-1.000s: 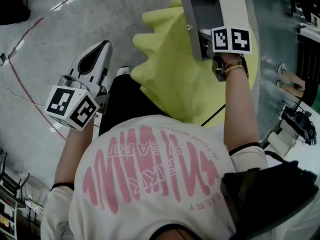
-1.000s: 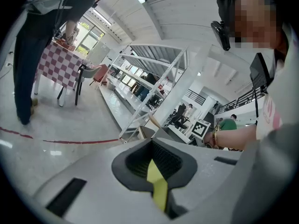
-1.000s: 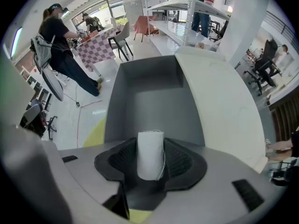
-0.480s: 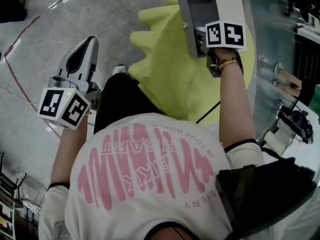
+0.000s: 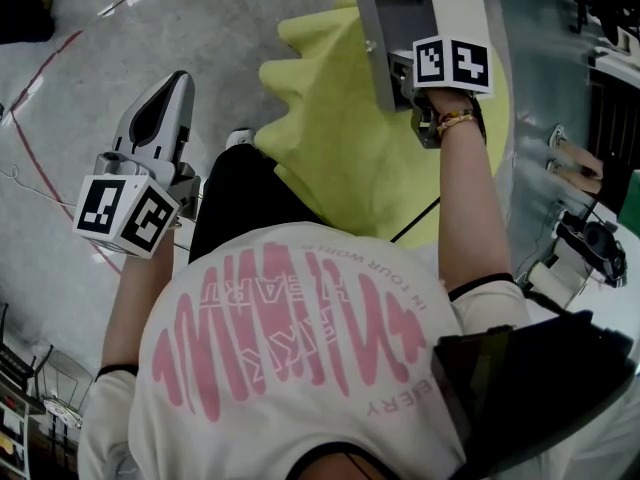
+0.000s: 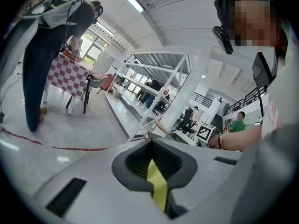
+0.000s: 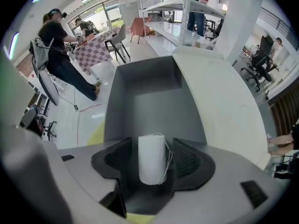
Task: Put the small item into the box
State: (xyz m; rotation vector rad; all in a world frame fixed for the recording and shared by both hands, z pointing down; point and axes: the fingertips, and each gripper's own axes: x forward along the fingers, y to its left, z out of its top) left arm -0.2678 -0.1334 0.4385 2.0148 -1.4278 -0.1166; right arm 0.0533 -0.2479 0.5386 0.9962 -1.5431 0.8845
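I hold the right gripper [image 7: 150,166] at the mouth of an open grey box [image 7: 145,97], which stands on a yellow cloth [image 5: 340,138]. Its white lid [image 7: 219,106] is swung up and to the right, leaving the grey inside bare. Between this gripper's 2 black pads stands 1 small white spool of thread [image 7: 152,148], upright, with a loose strand curling down its right side. The jaws are opening. I see a dark gap on each side of the spool, so the pads no longer pinch it, and I judge this to be the release, with the spool lined up to drop into the box. It is at the box opening and not yet resting on the bottom.

My left gripper [image 5: 176,86] hangs well apart to the left, over the pale floor. Its jaws are together with nothing between them. I judge it is parked there to stay clear, since the placing needs only 1 gripper.
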